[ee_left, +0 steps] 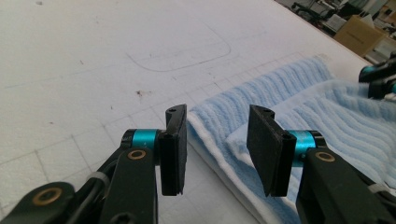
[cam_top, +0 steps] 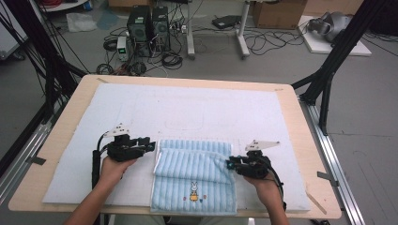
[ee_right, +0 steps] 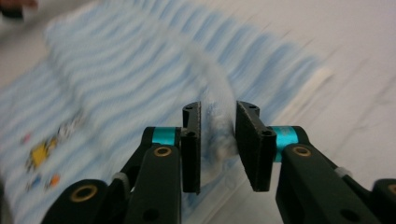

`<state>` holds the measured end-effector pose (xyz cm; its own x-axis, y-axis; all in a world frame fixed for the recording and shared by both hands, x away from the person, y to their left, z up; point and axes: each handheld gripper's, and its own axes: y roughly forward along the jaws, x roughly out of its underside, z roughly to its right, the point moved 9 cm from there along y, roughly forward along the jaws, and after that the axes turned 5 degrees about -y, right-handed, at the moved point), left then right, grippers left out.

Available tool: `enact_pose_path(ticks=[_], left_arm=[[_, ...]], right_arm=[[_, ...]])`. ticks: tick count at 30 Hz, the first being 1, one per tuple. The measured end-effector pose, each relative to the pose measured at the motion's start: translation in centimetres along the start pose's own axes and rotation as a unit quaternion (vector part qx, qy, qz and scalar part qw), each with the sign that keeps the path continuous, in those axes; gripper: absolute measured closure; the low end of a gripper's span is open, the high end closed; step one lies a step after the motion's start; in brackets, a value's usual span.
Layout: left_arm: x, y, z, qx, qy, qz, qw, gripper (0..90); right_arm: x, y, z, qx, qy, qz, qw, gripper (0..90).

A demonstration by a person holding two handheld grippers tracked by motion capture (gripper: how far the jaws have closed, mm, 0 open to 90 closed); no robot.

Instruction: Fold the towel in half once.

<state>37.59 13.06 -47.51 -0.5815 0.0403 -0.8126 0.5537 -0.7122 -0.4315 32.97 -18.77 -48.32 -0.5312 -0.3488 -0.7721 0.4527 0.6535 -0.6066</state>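
Blue striped towel (cam_top: 195,176) lies at 6 o'clock on white mat (cam_top: 187,112). Left gripper (cam_top: 149,146) at its 9 o'clock edge; right gripper (cam_top: 230,164) at 3 o'clock edge.

No words, brands or numbers can be read anywhere. The one sign is a small cartoon rabbit with coloured dots beside it, printed on the blue striped towel (cam_top: 193,180) near its front edge.
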Motion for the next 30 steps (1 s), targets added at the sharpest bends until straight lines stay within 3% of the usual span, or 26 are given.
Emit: enact_pose_path(ticks=[2, 5, 9, 12, 15, 16, 20, 28, 29, 30], left_arm=[[0.0, 0.6, 0.0, 0.001, -0.005, -0.008, 1.0000, 57.5], [0.4, 1.8, -0.1, -0.006, -0.011, -0.030, 0.9995, 57.3], [1.2, 3.0, -0.2, -0.024, -0.008, -0.058, 0.9980, 58.7], [1.5, 3.4, -0.4, -0.035, -0.005, -0.064, 0.9973, 61.7], [1.4, 3.3, -0.3, -0.037, 0.011, -0.061, 0.9974, 86.7], [1.2, 3.3, -0.3, -0.037, 0.014, -0.054, 0.9977, 87.7], [0.0, 3.0, -0.6, -0.032, -0.005, -0.018, 0.9993, 88.0], [-0.6, 3.7, -1.3, -0.055, -0.012, -0.027, 0.9981, 88.1], [-0.5, 3.7, -1.3, -0.059, -0.013, -0.027, 0.9978, 86.8], [-0.5, 3.7, -1.4, -0.068, -0.017, -0.027, 0.9972, 79.3]], right_arm=[[-0.7, -0.1, 1.4, 0.035, 0.023, 0.023, 0.9988, 71.7], [-0.4, 0.9, 2.9, 0.086, 0.025, -0.002, 0.9960, 70.8], [-0.1, 2.1, 3.0, 0.086, 0.029, -0.017, 0.9958, 67.9], [-0.1, 2.7, 2.8, 0.075, 0.018, -0.027, 0.9966, 84.3], [-0.3, 2.8, 2.8, 0.080, 0.002, -0.026, 0.9965, 86.5], [-0.4, 2.7, 2.8, 0.084, 0.001, -0.024, 0.9962, 86.5], [-1.0, 2.4, 3.1, 0.089, 0.010, -0.002, 0.9959, 86.4], [-2.3, 3.2, 4.3, 0.131, 0.010, 0.013, 0.9913, 86.3], [-2.3, 3.4, 4.4, 0.131, 0.013, 0.014, 0.9912, 85.3], [-2.3, 3.6, 4.6, 0.136, 0.015, 0.012, 0.9905, 81.3]])
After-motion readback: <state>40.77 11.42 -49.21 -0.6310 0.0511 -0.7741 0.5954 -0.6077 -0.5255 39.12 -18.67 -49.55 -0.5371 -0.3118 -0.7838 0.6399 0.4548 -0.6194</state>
